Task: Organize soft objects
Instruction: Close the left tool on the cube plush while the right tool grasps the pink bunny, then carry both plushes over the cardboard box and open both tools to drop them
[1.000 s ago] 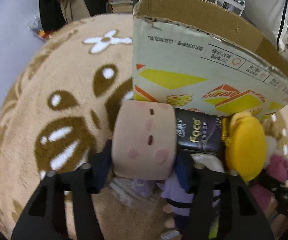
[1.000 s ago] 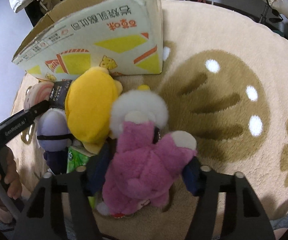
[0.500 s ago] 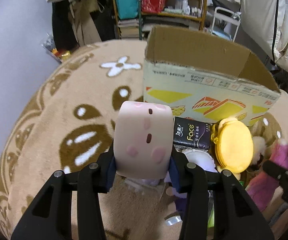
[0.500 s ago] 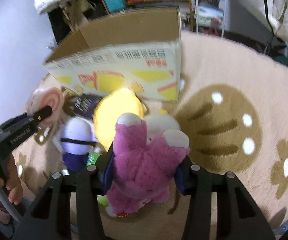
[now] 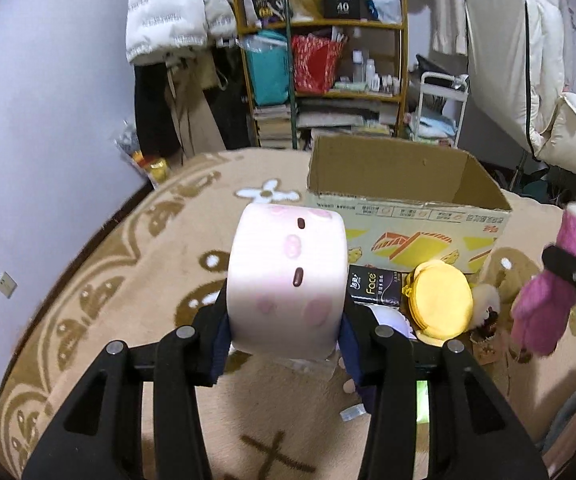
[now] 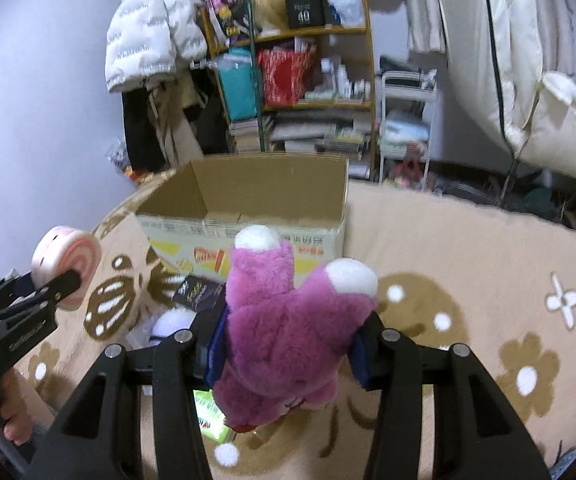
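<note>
Pale pink cylindrical plush cushion with a stitched face (image 5: 286,276): held in mid-frame of the left wrist view, raised clear of the tan patterned carpet (image 5: 88,280). The left claw (image 5: 284,340) is closed on its lower flanks, the blue pads denting the sides. Judged light, soft and springy; a grip across the round body holds better than one on the flat ends.

Magenta furry plush toy with white-tipped limbs (image 6: 291,320): lower centre of the right wrist view, also off the carpet. The right claw (image 6: 288,352) is clamped about its torso, fur bulging past the pads. Judged light and limp; the limbs would flop, so the torso is the sound hold.

Both claws tilt downward toward the open brown cardboard box (image 6: 248,200), which stands beyond them in mid-frame. It appears the likely destination.
</note>
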Motion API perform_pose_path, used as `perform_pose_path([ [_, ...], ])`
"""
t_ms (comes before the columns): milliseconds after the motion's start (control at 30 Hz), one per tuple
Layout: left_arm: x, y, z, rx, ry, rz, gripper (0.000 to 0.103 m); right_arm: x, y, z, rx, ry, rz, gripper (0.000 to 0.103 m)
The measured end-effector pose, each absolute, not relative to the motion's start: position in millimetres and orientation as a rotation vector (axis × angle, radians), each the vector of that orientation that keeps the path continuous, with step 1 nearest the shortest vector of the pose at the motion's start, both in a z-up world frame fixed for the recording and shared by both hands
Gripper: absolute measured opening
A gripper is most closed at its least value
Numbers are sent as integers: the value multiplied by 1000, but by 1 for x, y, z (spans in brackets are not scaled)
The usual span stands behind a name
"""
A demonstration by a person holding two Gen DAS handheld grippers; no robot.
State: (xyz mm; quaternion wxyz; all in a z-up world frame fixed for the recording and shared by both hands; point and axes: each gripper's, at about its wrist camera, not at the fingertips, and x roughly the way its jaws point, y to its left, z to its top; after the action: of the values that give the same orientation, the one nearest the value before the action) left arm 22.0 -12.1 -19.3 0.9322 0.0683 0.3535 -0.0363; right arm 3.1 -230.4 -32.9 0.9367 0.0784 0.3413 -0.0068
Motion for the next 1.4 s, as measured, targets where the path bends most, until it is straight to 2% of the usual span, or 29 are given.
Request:
perform_pose_path([
  [267,3,-8,9,113,592,-103,44,-12,-223,1,68,490,-25,52],
  [767,23,-30,44,141,412,-120,45,28,-232,20,62,392,-23,52],
  [1400,107,-80,26,165,517,-198,45,110,-266,6,163,393,33,53],
])
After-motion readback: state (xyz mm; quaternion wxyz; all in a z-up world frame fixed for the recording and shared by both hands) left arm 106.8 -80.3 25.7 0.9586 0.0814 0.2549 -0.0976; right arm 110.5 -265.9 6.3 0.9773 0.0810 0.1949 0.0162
